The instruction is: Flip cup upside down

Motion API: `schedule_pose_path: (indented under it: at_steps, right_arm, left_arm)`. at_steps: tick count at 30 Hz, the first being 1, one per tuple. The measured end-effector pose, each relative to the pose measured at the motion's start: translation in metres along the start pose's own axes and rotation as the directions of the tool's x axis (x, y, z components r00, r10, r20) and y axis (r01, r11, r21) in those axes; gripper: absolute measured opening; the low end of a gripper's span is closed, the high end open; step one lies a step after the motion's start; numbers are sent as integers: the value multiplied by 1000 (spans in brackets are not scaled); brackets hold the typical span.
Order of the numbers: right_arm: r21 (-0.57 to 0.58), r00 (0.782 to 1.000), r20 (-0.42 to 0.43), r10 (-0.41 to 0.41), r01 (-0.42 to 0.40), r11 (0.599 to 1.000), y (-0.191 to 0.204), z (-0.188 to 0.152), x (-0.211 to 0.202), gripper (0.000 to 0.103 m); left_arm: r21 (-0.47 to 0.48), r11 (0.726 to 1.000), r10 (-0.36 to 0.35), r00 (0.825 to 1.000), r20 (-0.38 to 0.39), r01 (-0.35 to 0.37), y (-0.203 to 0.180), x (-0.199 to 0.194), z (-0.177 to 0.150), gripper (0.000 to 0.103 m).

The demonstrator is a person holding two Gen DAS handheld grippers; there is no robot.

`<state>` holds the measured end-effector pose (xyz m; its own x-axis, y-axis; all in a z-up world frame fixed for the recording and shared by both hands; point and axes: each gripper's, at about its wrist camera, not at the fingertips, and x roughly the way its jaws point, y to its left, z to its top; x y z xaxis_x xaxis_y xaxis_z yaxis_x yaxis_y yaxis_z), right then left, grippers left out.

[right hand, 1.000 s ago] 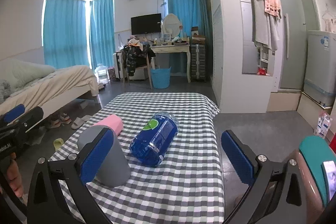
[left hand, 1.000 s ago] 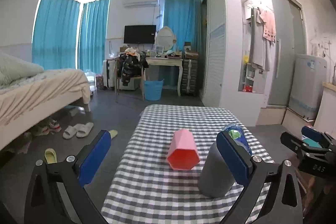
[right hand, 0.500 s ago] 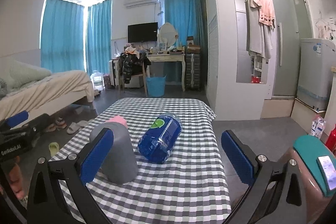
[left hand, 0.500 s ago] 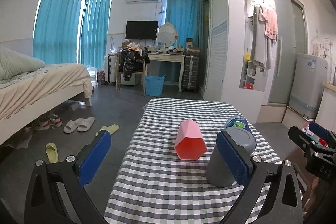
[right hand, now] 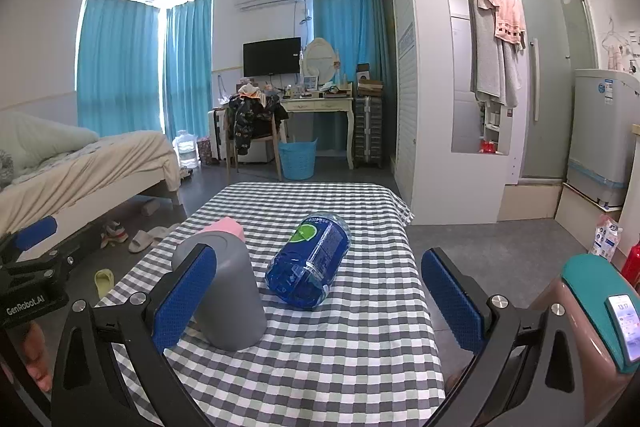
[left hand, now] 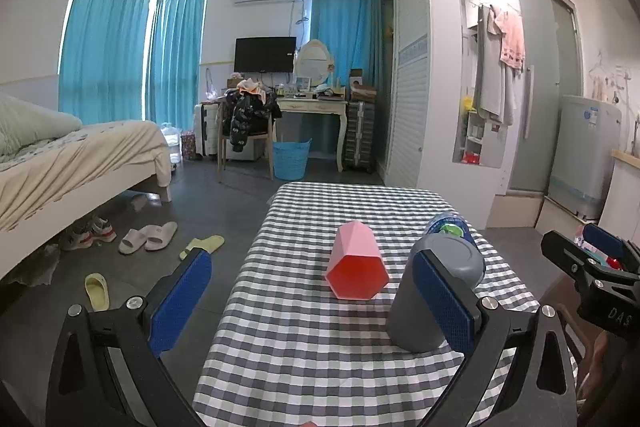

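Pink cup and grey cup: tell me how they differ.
The pink cup lies on its side with its mouth toward the left wrist camera; the grey cup stands mouth down, flat base on top. The pink cup is faceted with a hexagonal rim; the grey cup is round and smooth. The grey cup looks larger, though it sits nearer the camera. Both rest on the checked cloth, untouched.

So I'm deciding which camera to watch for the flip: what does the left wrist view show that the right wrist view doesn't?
Only the left wrist view shows the pink cup's open mouth; it lies on its side, facing the camera. Only the right wrist view shows the whole blue bottle lying on its side, plus a phone at the right edge. Both show the grey cup standing mouth-down on the checked tablecloth. The left hand-held gripper and right hand-held gripper are open and empty.
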<state>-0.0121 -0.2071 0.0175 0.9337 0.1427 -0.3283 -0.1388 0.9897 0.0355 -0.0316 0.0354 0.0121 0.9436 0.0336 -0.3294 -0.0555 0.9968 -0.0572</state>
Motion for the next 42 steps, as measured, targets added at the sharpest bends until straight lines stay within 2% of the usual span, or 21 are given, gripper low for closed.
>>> schedule_pose_path:
  at_steps: [42]
  right_arm:
    - [-33, 999, -30, 24, -25, 999, 15, -7, 6, 103]
  left_arm:
    - [6, 1000, -8, 1000, -6, 8, 0, -2, 2, 103]
